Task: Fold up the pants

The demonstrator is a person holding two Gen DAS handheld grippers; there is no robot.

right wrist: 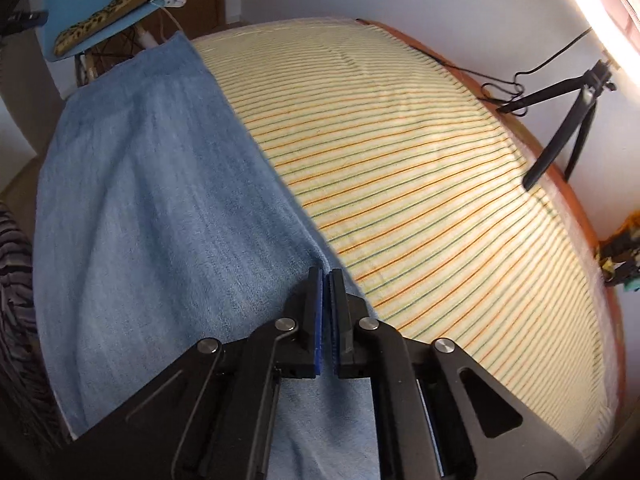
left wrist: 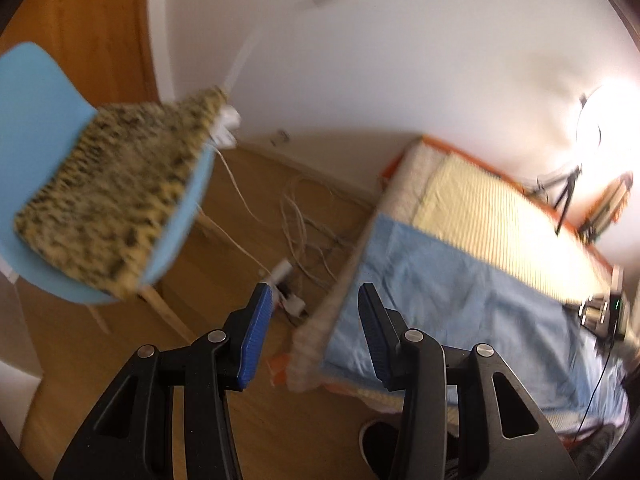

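- Denim, light blue: pants [right wrist: 160, 208] lie flat on the striped sheet [right wrist: 420, 184] of the bed [left wrist: 568, 216], along the bed's near-left side; far end reaches the bed edge by the blue chair [right wrist: 80, 4].
- Right gripper [right wrist: 325, 280]: jaws together, nipped on a raised ridge of the pants' long edge, at the denim/sheet boundary.
- Left gripper [left wrist: 312, 308]: jaws apart, nothing between them. It hangs in the air over the bed corner and wooden floor [left wrist: 248, 420], well apart from the cloth. View is motion-blurred.
- Handling (est.): soft, limp, medium weight for cloth; not fragile, not slippery. Denim drapes and sags if lifted at one pt only. Thick seams and hems should give the firmest bite.
- Grip pts (est.): take edges/corners, not mid-panel. Second hold for left gripper: same long edge, further along, so the fold line stays straight.
- Edges: denim's far end and left side sit close to the bed's drop-off; cloth pulled that way may slide off.
- Open room: wide bare sheet to the right of the pants.
- Obstacles: tripod [right wrist: 560, 128] w/ cable at far-right bed edge; loose cables [left wrist: 304, 220] on floor near the chair.
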